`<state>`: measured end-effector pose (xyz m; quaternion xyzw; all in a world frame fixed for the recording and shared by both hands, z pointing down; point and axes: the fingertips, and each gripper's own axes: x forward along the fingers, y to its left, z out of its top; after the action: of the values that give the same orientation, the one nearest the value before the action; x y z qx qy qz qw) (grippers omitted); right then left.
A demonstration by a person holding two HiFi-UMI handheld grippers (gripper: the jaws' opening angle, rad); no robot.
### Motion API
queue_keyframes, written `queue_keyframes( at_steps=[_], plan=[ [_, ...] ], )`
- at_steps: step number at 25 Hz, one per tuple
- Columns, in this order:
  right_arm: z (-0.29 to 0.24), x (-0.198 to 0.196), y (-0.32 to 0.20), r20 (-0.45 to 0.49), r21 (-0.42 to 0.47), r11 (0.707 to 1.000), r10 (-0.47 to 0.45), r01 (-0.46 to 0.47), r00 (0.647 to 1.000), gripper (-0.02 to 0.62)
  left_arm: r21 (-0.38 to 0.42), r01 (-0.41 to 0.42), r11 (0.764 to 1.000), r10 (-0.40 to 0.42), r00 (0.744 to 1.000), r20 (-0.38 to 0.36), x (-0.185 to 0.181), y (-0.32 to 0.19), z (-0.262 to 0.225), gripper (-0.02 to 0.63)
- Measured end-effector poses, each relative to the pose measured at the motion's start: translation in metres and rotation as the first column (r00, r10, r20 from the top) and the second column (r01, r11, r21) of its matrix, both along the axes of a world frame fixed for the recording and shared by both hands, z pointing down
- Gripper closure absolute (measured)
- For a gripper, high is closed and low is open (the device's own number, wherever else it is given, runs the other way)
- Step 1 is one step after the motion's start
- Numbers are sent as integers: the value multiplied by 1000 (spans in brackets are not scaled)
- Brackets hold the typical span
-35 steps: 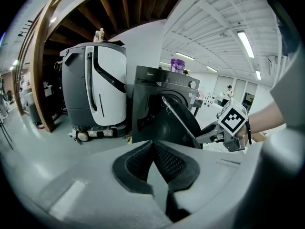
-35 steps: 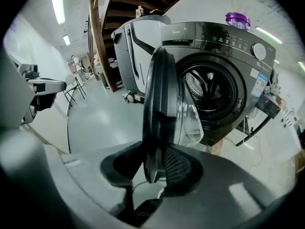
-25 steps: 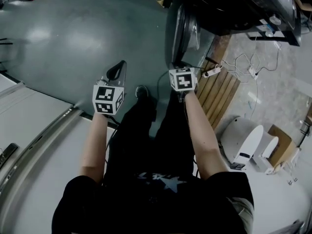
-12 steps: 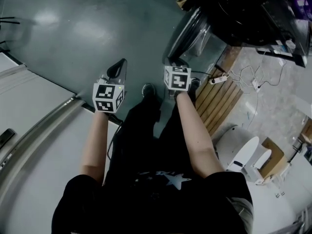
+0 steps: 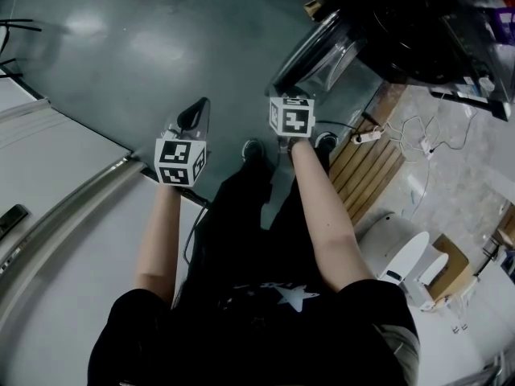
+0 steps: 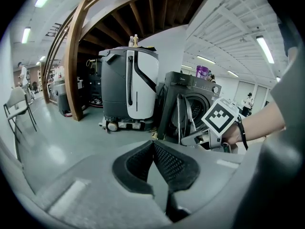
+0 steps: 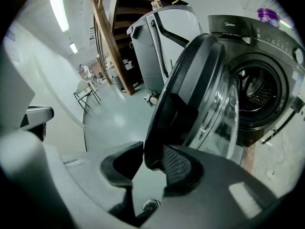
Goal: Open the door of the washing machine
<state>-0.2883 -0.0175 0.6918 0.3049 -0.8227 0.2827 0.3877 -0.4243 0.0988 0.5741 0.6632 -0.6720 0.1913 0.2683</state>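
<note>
Beneath the person, a glossy grey-green floor fills most of the head view. At its upper right edge stands the dark front-loading washing machine on wooden slats. Its round door is swung well out from the front, so the drum opening is uncovered and the door's glass bowl faces back toward it. Beside the machine, in the left gripper view, stands a tall grey-and-white appliance under a curved wooden beam. The right gripper is at the door's free edge, with the dark rim standing between its jaws. Those jaws are opening; the pads appear to touch the rim on both sides, though how firmly is hard to judge from this angle. The left gripper hangs over bare floor, well apart from the door, its fingertips closed together with nothing between them. A white power strip lies on the slats.
</note>
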Motion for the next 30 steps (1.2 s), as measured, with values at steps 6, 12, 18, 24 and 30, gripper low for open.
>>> queue_keyframes(
  at_steps=[6,12,18,24,30],
  plan=[
    [-25,3,-8,0,45,999,-3,3,1000,469,3,1,1000,-1,1000,-15,-1,7,-8,595],
    [-85,24,-30,31,117,992,46,-49,998,488,27,-9,1000,9,1000,-1,-3,4,-43,595],
    [-150,57,-56,91,203,976,61,-78,994,530,51,-9,999,8,1000,21,8,-8,-75,595],
    [-206,129,-69,158,284,950,91,-133,983,592,95,-49,994,44,997,59,58,-29,-109,595],
    [-269,228,-57,215,403,892,125,-205,968,592,137,-120,983,108,990,95,127,-32,-146,595]
  ],
)
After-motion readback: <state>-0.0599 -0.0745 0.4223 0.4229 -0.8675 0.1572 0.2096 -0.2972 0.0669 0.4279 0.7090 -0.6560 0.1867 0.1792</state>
